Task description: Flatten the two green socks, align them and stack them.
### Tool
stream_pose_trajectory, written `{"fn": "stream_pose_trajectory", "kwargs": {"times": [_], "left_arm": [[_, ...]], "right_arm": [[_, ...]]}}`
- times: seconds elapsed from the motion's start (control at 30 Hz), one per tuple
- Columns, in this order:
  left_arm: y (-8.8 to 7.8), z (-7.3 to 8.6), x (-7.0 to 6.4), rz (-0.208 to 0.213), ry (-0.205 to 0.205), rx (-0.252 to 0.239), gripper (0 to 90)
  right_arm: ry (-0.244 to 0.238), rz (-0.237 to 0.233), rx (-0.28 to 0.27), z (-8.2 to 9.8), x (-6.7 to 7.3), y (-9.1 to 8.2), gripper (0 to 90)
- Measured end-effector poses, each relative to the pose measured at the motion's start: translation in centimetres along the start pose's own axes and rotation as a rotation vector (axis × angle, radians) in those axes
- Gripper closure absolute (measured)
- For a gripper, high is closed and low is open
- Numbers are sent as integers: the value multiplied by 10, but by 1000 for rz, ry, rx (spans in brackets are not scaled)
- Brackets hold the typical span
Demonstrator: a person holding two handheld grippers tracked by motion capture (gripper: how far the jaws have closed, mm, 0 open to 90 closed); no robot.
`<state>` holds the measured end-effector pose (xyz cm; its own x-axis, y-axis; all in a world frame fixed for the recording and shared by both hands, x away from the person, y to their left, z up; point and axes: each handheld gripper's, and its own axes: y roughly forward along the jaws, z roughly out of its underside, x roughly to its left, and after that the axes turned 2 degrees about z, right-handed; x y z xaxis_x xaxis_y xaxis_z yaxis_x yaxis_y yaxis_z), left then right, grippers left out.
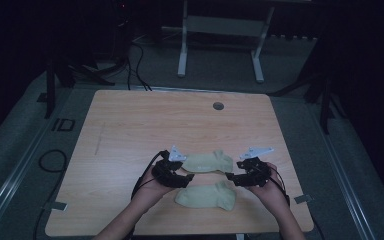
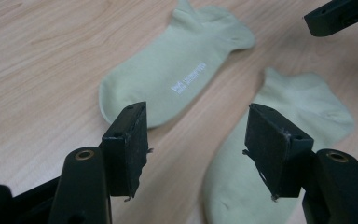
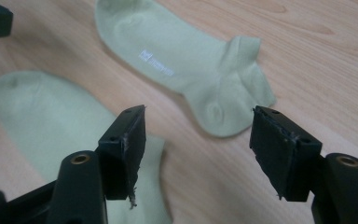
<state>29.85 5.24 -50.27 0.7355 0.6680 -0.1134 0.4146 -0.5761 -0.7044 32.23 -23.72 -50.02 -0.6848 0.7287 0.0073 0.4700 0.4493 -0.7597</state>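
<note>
1. I find two pale green ankle socks flat on the desk point(image 1: 130, 125): the far sock point(image 1: 207, 161) and the near sock point(image 1: 206, 195), apart and roughly parallel.
2. Both run lengthwise across the desk, toes toward my left hand and cuffs toward my right.
3. The left claw point(image 1: 186, 177) sits at the toe ends, between the two socks. In the left gripper view its jaws stand released, nothing between them; the far sock point(image 2: 177, 70) lies ahead, the near sock point(image 2: 279, 140) below.
4. The right claw point(image 1: 230, 176) sits at the cuff ends, likewise released and empty.
5. In the right gripper view the far sock's point(image 3: 186, 70) heel lies just ahead of the jaws.
6. Judgement: each claw is nearest its own end, so a two-ended pick suits either sock.
</note>
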Motion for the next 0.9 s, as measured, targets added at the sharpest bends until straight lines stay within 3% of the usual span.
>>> {"fn": "stream_pose_trajectory", "kwargs": {"times": [0.13, 0.27, 0.47, 0.7, 0.8, 0.9], "left_arm": [[-8, 12, -8, 1, 11, 6, 395], [-9, 25, -12, 5, 5, 35, 395], [-6, 46, -14, -1, -11, 76, 396], [6, 60, -15, -10, -37, 115, 418], [10, 63, -17, -20, -21, 121, 449], [13, 65, -17, -31, -5, 122, 535]], "right_arm": [[-25, 7, -4, 12, 11, -9, 358], [-36, 1, 18, 23, 18, -10, 432], [-11, -16, 53, 40, 20, -8, 550], [4, 5, 79, 52, 23, 0, 566], [-2, 12, 93, 54, 25, 5, 565], [-13, 22, 123, 55, 28, 11, 581]]}}
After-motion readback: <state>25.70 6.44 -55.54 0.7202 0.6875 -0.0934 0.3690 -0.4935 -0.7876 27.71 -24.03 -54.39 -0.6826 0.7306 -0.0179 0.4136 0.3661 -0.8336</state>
